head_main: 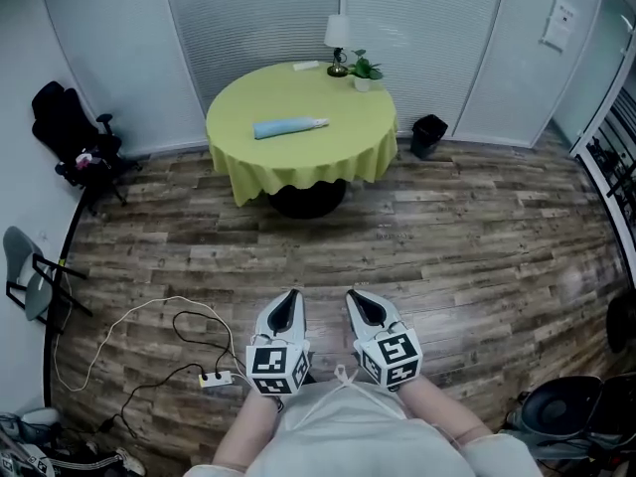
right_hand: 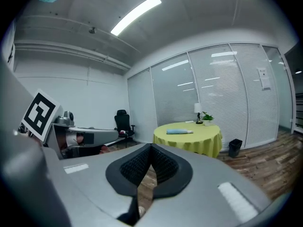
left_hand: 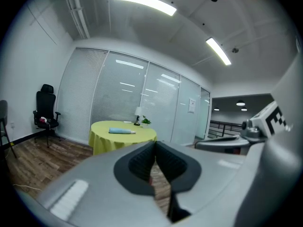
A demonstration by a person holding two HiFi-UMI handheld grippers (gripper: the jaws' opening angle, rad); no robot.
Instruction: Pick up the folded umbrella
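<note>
Glass-walled room, wood floor (head_main: 467, 237), round counter (head_main: 298, 172) under a yellow-green cloth at the far side. Folded umbrella (head_main: 288, 126), light blue, lies flat mid-counter, well apart from both tools.

Step, as I read it: approach, grasp not yet started. Left tool (head_main: 290, 298) and right tool (head_main: 355, 298) are held near the body, jaws together on both, nothing between them.

Next: walk up, spread one tool's jaws, close across the umbrella's body.

Power strip (head_main: 214, 378) and cable (head_main: 149, 311) on the floor to the left, bin (head_main: 428, 134) right of the counter. Lamp (head_main: 338, 40) and plant (head_main: 364, 70) at the far edge, away from the umbrella.
</note>
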